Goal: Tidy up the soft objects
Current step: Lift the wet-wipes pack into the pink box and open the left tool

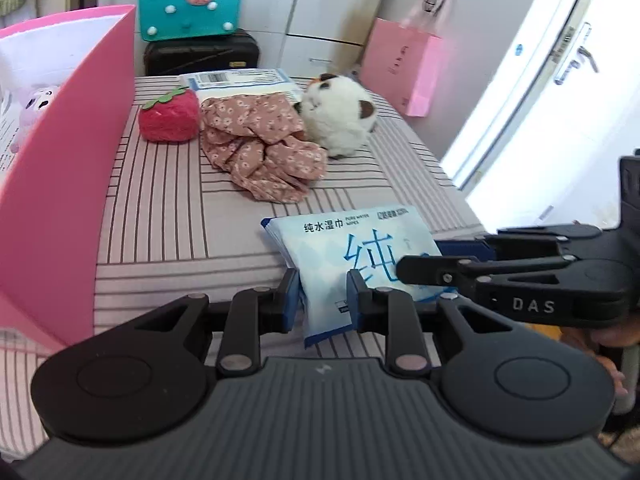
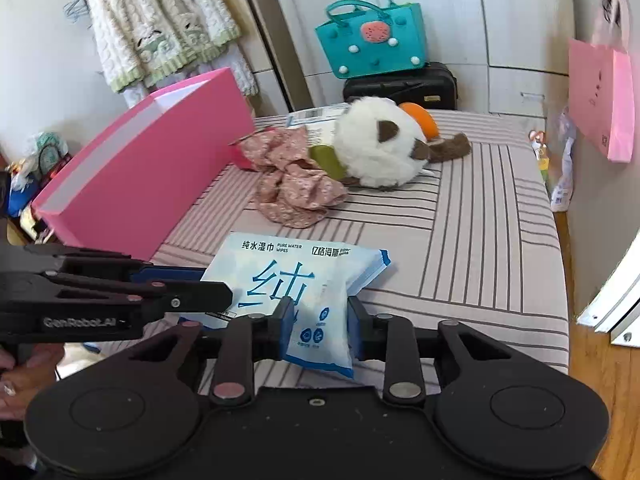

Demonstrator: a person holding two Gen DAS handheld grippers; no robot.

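A pale blue pack of wet wipes (image 1: 352, 252) sits just above the striped bed cover (image 1: 160, 208), pinched from both sides. In the left wrist view my left gripper (image 1: 324, 298) squeezes the pack's near corner between its blue pads. My right gripper (image 1: 424, 258) reaches in from the right onto the same pack. In the right wrist view the right gripper (image 2: 320, 320) clamps the near edge of the pack (image 2: 292, 272), while the left gripper (image 2: 208, 282) comes in from the left. Behind the pack lie a floral cloth (image 1: 260, 148), a strawberry plush (image 1: 170, 118) and a white plush animal (image 1: 340, 114).
An open pink box (image 1: 68, 160) stands along the left of the bed, with a plush toy inside. A flat white package (image 1: 240, 80) lies at the far edge. A teal bag (image 1: 190, 4) on a black case (image 1: 202, 54) stands behind, and a pink paper bag (image 1: 404, 66) hangs at the right.
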